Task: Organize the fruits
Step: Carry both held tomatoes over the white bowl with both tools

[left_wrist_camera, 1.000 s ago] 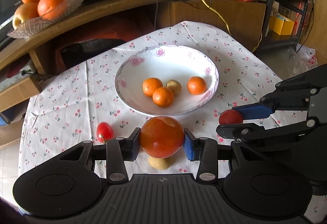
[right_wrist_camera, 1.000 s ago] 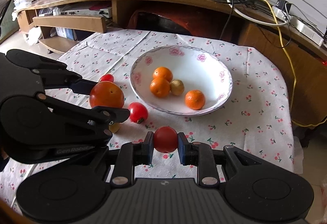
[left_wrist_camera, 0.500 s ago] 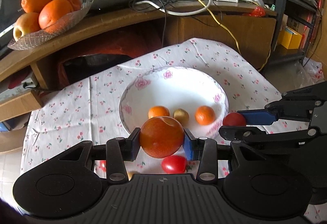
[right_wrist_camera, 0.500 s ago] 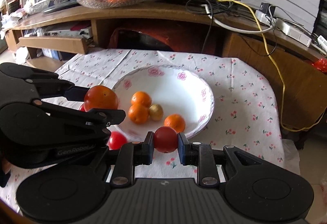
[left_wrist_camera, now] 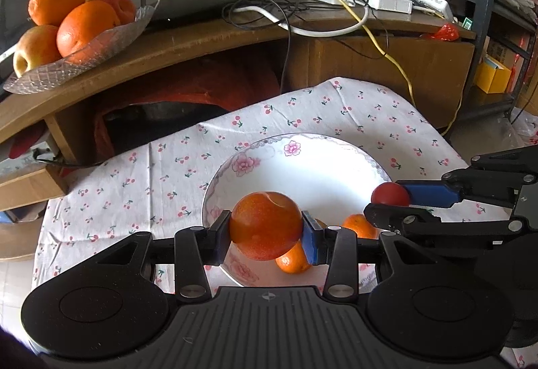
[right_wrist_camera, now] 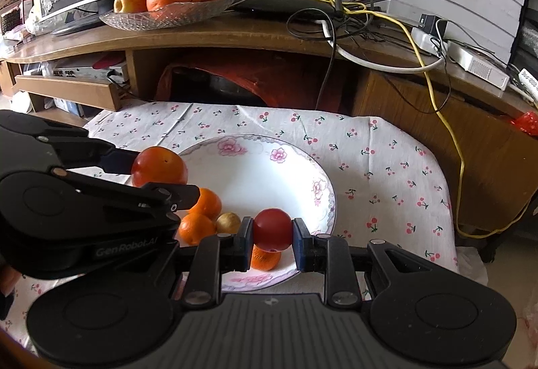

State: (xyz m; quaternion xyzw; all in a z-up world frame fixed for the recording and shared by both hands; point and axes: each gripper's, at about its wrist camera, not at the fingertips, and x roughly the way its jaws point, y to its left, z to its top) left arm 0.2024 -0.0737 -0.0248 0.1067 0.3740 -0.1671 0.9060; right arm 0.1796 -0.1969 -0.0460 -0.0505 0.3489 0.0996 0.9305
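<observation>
Left hand-held gripper [left_wrist_camera: 265,231]: closed on 1 large round orange-red fruit [left_wrist_camera: 265,225], carried above the near-left rim of the white floral-edged ceramic bowl [left_wrist_camera: 302,167], presumably so it can be released into the dish. Right hand-held gripper [right_wrist_camera: 272,234]: clamped on 1 small round red tomato-like fruit [right_wrist_camera: 272,229], held over the bowl's near edge just right of the left one, likely for the same drop. Below and ahead of both: 3 small orange mandarins [right_wrist_camera: 196,227] and 1 small yellow-brown fruit [right_wrist_camera: 228,223] lying in the bowl on the cherry-print cloth-covered tabletop [right_wrist_camera: 386,167].
</observation>
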